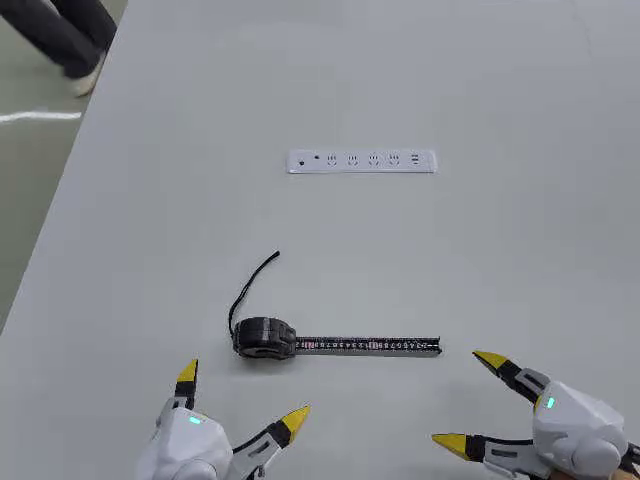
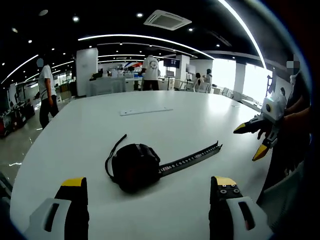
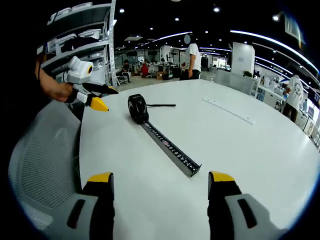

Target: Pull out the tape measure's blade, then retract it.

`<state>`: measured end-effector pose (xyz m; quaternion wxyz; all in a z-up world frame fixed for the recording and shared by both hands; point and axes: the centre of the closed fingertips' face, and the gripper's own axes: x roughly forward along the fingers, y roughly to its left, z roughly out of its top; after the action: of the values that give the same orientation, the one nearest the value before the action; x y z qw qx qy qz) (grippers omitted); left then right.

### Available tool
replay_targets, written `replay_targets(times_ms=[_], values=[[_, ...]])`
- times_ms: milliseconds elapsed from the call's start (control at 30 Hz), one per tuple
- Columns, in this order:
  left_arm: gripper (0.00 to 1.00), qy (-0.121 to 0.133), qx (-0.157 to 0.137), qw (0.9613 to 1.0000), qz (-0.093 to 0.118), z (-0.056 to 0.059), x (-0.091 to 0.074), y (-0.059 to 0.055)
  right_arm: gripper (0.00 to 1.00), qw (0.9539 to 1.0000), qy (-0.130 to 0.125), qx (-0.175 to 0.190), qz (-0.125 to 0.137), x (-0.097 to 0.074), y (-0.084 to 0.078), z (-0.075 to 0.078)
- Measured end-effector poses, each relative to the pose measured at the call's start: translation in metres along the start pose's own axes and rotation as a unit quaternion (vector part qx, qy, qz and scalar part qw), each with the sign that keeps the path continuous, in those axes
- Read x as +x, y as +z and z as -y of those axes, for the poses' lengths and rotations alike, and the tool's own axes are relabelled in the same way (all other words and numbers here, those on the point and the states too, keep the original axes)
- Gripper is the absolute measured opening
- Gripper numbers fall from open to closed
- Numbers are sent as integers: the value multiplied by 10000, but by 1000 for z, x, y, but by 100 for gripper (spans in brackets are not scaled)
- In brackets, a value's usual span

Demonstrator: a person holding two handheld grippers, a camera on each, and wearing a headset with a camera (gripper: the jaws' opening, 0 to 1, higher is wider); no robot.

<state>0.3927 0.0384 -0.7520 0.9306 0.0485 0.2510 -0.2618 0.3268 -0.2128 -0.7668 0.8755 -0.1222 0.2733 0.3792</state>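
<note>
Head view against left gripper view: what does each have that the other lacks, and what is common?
Head view: the power strip with its sockets, the white body and green light of the left tool. Left gripper view: the office beyond, a ceiling vent, people standing, the hand holding the right tool. Both: the tape measure, its blade lying pulled out on the table, the strip, both tools open.
</note>
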Motion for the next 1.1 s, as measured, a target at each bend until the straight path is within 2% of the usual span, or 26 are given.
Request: replay_targets(times_ms=[133, 233, 367, 467, 600, 733, 867, 1100], values=[[98, 159, -75, 9998, 37, -3, 5, 4, 74, 9994, 199, -250, -128, 4, -2, 7], [98, 350, -266, 9990, 74, -9, 11, 5, 71, 9983, 392, -401, -177, 8, -2, 13], [98, 594, -469, 9971, 17, -16, 17, 4, 66, 9961, 582, -600, -285, 14, -2, 19], [98, 628, -570, 9964, -23, -16, 23, 3, 62, 9937, 740, -770, -348, 19, -2, 22], [97, 640, -574, 9963, -31, -15, 24, 3, 56, 9932, 775, -786, -365, 20, -2, 23], [95, 735, -664, 9951, 7, -11, 33, 3, 51, 9883, 1027, -1017, -494, 31, -6, 36], [95, 917, -673, 9934, 109, -14, 37, 6, 47, 9856, 1156, -1093, -567, 35, -8, 44], [93, 1010, -799, 9917, 38, -14, 46, 3, 41, 9806, 1361, -1238, -681, 44, -15, 48]])
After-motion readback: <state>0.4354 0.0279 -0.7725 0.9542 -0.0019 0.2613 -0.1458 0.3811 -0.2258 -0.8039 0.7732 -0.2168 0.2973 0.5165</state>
